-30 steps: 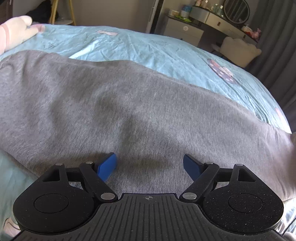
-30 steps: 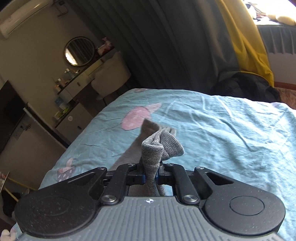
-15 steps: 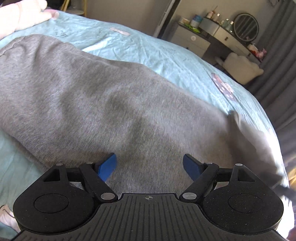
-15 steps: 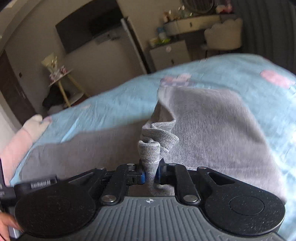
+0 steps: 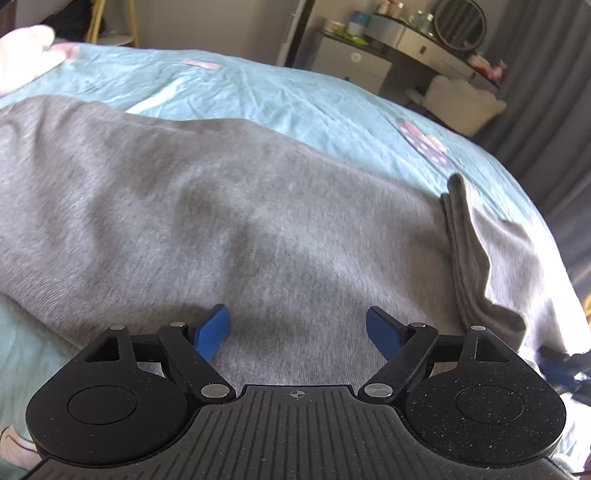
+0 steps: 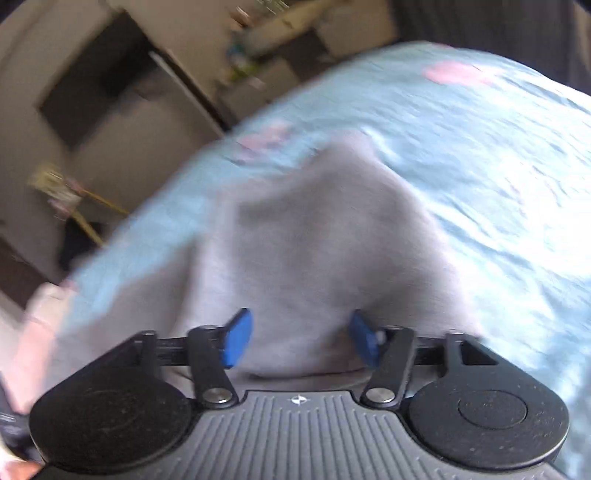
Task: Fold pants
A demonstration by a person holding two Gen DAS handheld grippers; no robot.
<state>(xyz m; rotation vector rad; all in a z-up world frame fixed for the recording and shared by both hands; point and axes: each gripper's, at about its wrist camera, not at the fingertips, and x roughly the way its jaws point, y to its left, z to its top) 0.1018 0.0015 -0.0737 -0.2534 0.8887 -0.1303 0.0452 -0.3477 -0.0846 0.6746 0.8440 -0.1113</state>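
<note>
Fingers spread wide, pants lying between.

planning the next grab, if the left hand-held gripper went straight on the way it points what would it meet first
Most likely the grey knit pants, which fill the view just ahead of the open left hand-held gripper. The light blue bedsheet lies beyond them. Depth is hard to judge in the fisheye view.

Teal bedspread, round mirror, cream chair, grey curtains
</note>
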